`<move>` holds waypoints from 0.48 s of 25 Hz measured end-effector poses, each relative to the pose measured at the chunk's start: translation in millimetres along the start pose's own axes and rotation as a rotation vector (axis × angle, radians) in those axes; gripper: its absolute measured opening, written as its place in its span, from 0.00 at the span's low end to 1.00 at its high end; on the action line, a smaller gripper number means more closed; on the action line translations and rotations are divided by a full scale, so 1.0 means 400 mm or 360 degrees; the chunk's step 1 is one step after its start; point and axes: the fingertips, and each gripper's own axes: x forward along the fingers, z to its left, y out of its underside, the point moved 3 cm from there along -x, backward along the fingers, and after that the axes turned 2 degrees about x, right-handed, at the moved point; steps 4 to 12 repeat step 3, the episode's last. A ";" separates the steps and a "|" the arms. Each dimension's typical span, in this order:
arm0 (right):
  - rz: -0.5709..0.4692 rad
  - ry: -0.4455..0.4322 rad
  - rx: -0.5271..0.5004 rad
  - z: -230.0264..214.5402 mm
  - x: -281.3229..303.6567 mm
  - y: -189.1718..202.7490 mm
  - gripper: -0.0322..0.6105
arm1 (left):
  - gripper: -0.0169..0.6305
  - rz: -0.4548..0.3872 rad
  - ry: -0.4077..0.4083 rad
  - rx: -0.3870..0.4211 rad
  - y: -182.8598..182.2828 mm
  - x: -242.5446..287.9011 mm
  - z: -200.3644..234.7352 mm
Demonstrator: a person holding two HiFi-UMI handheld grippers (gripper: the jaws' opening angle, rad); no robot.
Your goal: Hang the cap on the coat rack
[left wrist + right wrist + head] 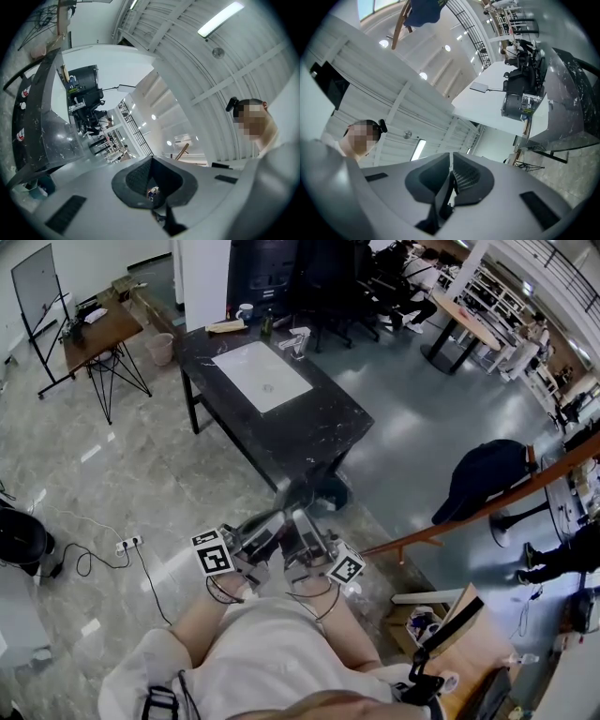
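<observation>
A dark navy cap (483, 479) hangs on a slanting wooden arm of the coat rack (441, 531) at the right of the head view. The right gripper view also catches the cap (423, 10) on the wooden arm (398, 27) at its top edge. Both grippers are held side by side close to the person's chest, well left of the rack. My left gripper (267, 523) is shut with nothing between its pads (140, 176). My right gripper (302, 521) is shut and empty too, its pads (464, 176) closed together.
A black table (309, 427) with a white sheet (262, 376) stands just ahead of the grippers. Office chairs (319, 287) crowd behind it. A small wooden desk (98, 329) and a bin (160, 348) stand far left. A power strip (127, 544) and an open box (427, 620) lie on the floor.
</observation>
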 end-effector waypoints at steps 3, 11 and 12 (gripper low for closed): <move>-0.0003 0.0028 -0.0001 -0.010 0.011 0.009 0.11 | 0.04 0.0010 0.0001 0.0002 -0.009 -0.007 0.010; -0.0003 0.0028 -0.0001 -0.010 0.011 0.009 0.11 | 0.04 0.0010 0.0001 0.0002 -0.009 -0.007 0.010; -0.0003 0.0028 -0.0001 -0.010 0.011 0.009 0.11 | 0.04 0.0010 0.0001 0.0002 -0.009 -0.007 0.010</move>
